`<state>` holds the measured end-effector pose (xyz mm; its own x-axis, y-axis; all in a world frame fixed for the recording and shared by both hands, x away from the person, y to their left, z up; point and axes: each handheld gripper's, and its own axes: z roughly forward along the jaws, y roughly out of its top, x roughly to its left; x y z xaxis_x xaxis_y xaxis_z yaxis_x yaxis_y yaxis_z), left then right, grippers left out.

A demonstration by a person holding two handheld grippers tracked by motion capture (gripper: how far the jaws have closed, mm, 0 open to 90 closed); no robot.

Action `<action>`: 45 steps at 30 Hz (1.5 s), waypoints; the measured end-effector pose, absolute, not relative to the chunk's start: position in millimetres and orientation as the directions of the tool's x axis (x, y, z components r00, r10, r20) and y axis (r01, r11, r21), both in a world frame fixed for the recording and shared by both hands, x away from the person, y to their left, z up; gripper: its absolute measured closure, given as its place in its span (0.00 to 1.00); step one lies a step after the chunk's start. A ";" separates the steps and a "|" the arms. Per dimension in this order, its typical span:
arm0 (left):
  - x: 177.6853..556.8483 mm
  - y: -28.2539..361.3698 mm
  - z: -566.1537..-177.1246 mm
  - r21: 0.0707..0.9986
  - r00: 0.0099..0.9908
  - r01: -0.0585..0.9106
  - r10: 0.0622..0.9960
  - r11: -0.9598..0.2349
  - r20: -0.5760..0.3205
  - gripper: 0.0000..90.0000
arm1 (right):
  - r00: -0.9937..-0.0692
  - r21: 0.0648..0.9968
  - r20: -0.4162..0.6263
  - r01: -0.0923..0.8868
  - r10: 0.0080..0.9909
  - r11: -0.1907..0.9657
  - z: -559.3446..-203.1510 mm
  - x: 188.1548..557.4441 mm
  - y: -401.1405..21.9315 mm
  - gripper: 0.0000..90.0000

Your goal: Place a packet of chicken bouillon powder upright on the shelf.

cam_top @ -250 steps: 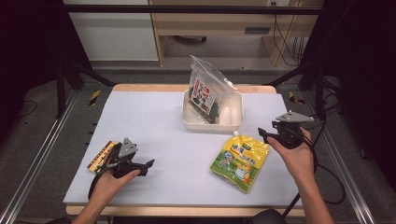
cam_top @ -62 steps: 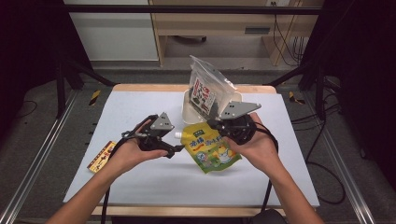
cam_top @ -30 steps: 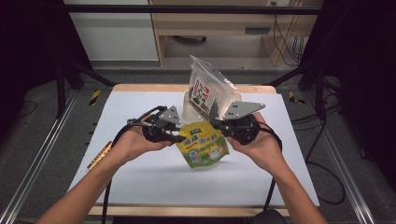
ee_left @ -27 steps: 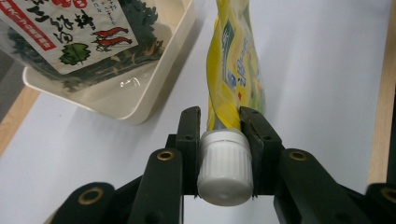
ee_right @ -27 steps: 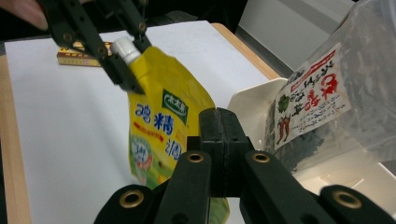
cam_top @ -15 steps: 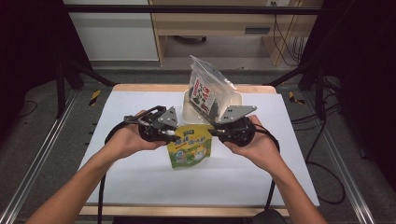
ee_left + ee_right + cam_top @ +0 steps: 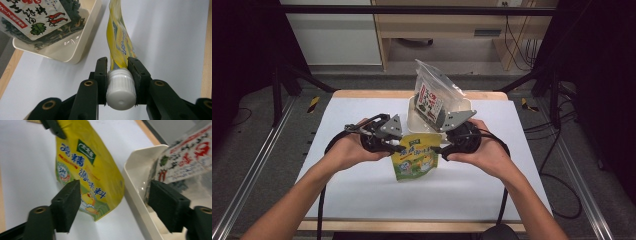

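your left gripper (image 7: 121, 75), at the bottom centre of its own view, has its jaws closed tight on the white screw cap (image 7: 121, 90) of the yellow spout pouch (image 7: 120, 47), the black pads pressing both ribbed sides. in the high view the pouch (image 7: 413, 157) hangs at frame centre between your two hands, above the white table (image 7: 337, 125). your right gripper (image 7: 115, 205) stands wide open in its own view, jaws well apart and holding nothing, with the pouch's printed face between and beyond them. whether a jaw touches the film cannot be told.

the pouch looks soft and pliable: its body curves and twists below the cap, so it will likely sag and swing. the cap is the one stiff part and the surest hold; the glossy film is probably slippery, so a sealed side edge should serve you better than the bulging middle.

at upper right of the right gripper view sits the cream tray (image 7: 136, 170), holding a clear bag of dried seaweed (image 7: 185, 160).
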<state>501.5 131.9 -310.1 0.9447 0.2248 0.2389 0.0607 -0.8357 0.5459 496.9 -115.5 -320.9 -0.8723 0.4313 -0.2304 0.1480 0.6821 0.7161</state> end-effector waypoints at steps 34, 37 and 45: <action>497.4 163.8 -309.6 0.703 0.886 0.149 0.409 -0.696 0.217 0.27 | -0.917 0.599 -0.145 0.217 0.371 0.771 -310.8 508.4 -92.3 1.00; 492.8 170.7 -316.6 0.714 0.869 0.182 0.450 -0.676 0.204 0.23 | -0.898 0.605 -0.127 0.267 0.422 0.750 -303.9 503.7 -107.3 1.00; 480.5 170.5 -338.1 0.715 0.822 0.245 0.532 -0.655 0.205 0.14 | -0.834 0.630 -0.071 0.388 0.547 0.673 -290.4 494.5 -147.9 1.00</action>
<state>480.5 170.5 -338.1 0.8215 0.5320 0.2051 0.2454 -0.6546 0.7150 494.5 -147.9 -290.4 -0.8342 0.5469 -0.0707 0.3880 0.6731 0.6296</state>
